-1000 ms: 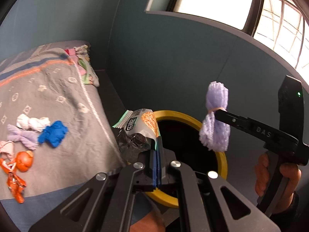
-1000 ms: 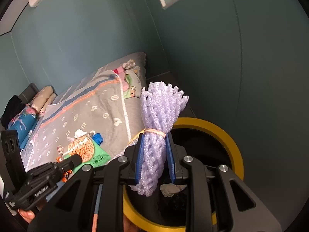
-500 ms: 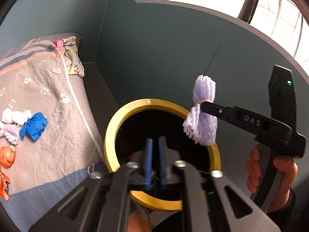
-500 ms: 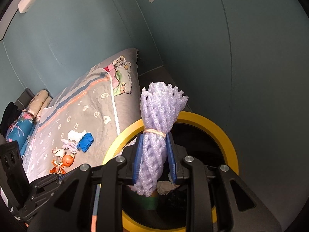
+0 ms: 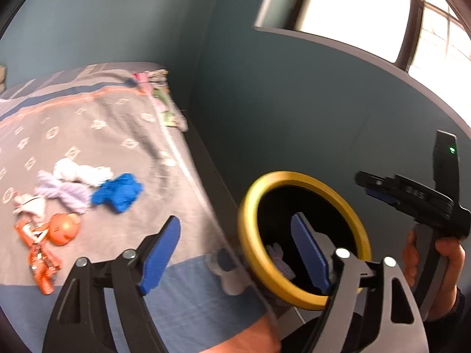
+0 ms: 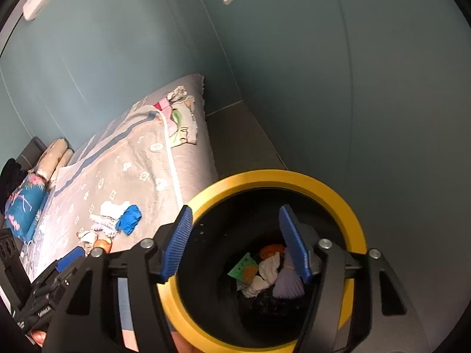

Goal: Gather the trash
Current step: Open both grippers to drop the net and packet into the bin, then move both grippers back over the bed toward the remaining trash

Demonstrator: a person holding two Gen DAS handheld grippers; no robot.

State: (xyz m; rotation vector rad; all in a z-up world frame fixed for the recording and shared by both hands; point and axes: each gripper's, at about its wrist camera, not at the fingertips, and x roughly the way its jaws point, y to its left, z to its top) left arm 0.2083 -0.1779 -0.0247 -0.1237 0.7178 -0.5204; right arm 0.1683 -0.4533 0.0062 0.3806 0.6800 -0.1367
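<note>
A black trash bin with a yellow rim stands beside the bed. My right gripper is open and empty right above the bin; it also shows in the left wrist view. The purple foam net lies inside the bin with a green snack wrapper and crumpled paper. My left gripper is open and empty, between the bed edge and the bin. On the bed lie a blue glove, white paper, a purple foam net and orange scraps.
The grey patterned bedspread covers the bed on the left. Teal walls stand close behind and right of the bin. A folded cloth lies at the bed's far end. Pillows are at far left.
My left gripper let the snack wrapper fall into the bin, opened wide and swung left toward the bed. My right gripper opened and dropped the purple foam net into the bin.
</note>
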